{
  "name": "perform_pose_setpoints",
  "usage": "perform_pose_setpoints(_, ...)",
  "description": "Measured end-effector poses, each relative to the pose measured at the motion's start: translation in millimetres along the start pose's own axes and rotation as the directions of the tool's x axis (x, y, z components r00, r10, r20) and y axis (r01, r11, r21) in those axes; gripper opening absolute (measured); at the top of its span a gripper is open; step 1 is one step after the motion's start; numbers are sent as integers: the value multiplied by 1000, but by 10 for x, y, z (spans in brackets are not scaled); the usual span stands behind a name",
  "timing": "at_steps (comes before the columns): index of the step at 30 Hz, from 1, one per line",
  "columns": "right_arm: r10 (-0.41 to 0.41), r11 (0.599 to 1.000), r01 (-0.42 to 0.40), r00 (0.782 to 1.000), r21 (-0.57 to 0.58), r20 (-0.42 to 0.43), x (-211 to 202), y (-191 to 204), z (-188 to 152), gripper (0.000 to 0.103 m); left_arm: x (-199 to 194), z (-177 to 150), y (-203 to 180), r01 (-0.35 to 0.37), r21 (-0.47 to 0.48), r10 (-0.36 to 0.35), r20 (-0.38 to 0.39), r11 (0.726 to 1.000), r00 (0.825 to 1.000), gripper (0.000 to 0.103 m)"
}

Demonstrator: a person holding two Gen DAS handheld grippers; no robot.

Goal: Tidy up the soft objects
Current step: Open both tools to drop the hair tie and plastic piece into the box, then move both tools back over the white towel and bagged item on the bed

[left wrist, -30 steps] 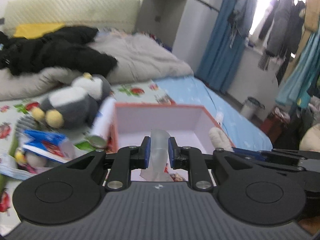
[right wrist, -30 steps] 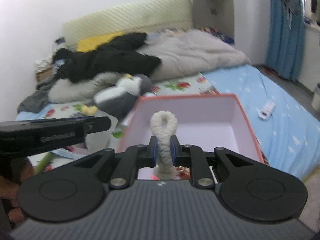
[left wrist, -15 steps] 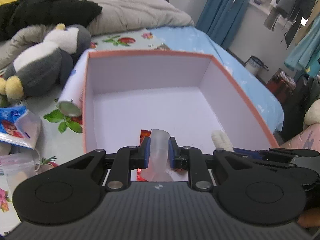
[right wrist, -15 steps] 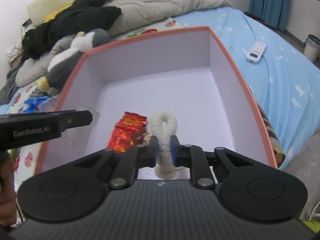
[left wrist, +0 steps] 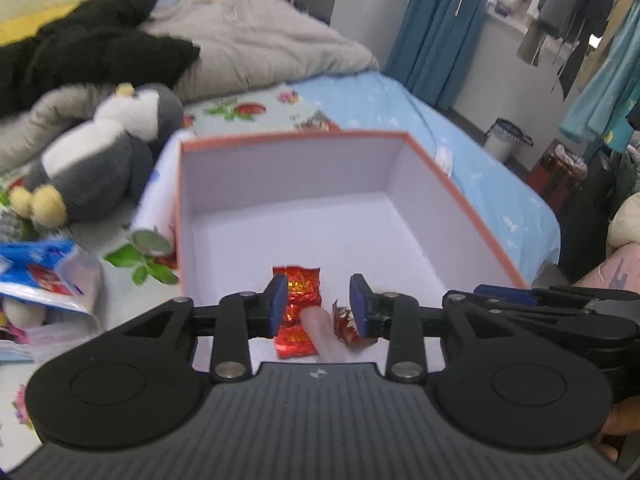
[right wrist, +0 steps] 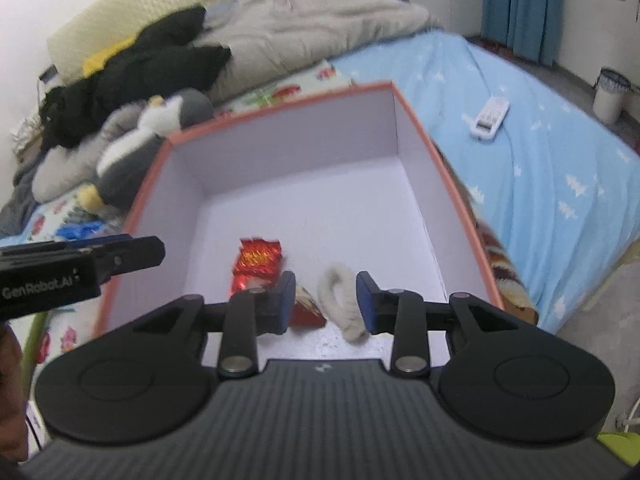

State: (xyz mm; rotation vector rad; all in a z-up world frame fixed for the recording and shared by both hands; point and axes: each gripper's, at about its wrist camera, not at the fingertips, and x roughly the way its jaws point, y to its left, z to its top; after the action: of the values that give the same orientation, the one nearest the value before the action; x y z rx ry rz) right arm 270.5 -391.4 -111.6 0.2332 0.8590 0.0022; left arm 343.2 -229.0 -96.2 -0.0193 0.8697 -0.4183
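An orange-rimmed box (left wrist: 292, 136) with a white inside stands on the bed. My left gripper (left wrist: 318, 306) hangs over its near end, jaws opening. A pale translucent soft piece (left wrist: 318, 330) lies loose between them on a red foil packet (left wrist: 298, 312). My right gripper (right wrist: 326, 300) is beside it over the same box (right wrist: 280, 110), jaws also opening. A cream rope loop (right wrist: 342, 300) rests on the box floor between them, close to the right pad and not pinched. Another red packet (right wrist: 256, 264) lies further in.
A grey and white penguin plush (left wrist: 100, 160) lies left of the box, with a white tube (left wrist: 154, 216) against the box wall and a blue packet (left wrist: 44, 276) nearer. A grey quilt (left wrist: 272, 40) and black garment (left wrist: 92, 52) fill the far bed. A remote (right wrist: 490, 116) lies on the blue sheet.
Both grippers sank toward the box's near end and their jaws parted. The translucent piece and the rope loop left the pads and now lie on the box floor.
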Motion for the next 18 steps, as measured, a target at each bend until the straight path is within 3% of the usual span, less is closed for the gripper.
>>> perform_pose_setpoints(8, 69, 997, -63, 987, -46, 144, -691, 290, 14, 37, -884, -3, 0, -22, -11, 24, 144, 1000, 989, 39)
perform_pose_setpoints(18, 160, 982, -122, 945, -147, 284, -1464, 785, -148, 37, -2014, -353, 120, -69, -40, 77, 294, 997, 953, 44)
